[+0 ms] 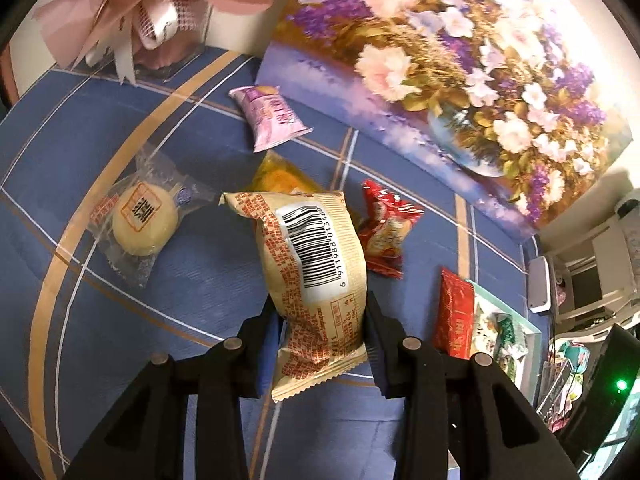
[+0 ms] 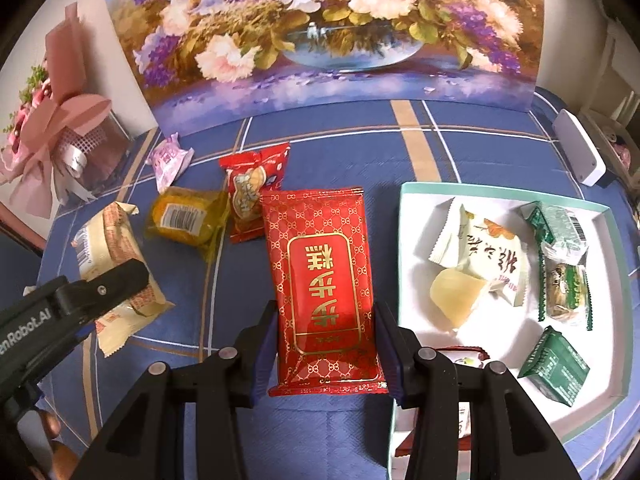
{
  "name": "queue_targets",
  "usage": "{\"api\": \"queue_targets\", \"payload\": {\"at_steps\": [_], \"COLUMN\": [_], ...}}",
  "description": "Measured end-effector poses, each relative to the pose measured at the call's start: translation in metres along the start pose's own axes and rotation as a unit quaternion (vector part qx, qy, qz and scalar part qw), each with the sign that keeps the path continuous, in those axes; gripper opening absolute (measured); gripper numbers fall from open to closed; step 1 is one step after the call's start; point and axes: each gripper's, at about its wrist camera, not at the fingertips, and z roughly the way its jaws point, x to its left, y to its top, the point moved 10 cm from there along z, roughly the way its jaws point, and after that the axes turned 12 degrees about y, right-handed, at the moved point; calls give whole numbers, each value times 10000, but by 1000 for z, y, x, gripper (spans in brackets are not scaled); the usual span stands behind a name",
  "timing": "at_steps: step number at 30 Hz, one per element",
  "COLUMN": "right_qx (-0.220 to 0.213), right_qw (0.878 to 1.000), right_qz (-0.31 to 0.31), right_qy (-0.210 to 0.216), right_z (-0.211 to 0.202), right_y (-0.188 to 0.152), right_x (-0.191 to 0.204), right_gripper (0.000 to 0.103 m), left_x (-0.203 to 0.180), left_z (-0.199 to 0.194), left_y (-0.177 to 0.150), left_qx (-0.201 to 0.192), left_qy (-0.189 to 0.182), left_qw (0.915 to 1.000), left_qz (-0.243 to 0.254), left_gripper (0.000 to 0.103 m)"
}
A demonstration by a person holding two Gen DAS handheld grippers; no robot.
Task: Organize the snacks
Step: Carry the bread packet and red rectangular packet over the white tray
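The left gripper (image 1: 322,336) is clamping the beige barcode packet (image 1: 312,264), which is hiding most of the yellow packet (image 1: 276,178) behind it. The right gripper (image 2: 326,344) is pinching the red gold-patterned packet (image 2: 320,276) just left of the white tray (image 2: 416,216). Its jaws are covering a snack (image 2: 464,358) on the tray's near edge.

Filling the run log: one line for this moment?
left gripper: shut on beige snack packet | right gripper: shut on red snack packet | tray: part-filled
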Motion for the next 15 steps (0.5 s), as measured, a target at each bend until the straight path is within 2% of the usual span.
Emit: {"api": "queue_targets", "payload": {"at_steps": [5, 15], "right_qx": [-94, -423], "right_qw": [9998, 9960], "right_qz": [113, 746], "right_qy": [-98, -241], "right_z": [-9, -41], "right_y": [5, 13], "right_x": [-13, -66], "right_gripper": [48, 48], "left_x": [-24, -79], "left_z": [-11, -23], "left_y": [-3, -25], "left_qx": [-70, -177], "left_qy": [-197, -398], "left_qw": [9996, 9955], "left_qz": [205, 845], "left_gripper": [40, 40]}}
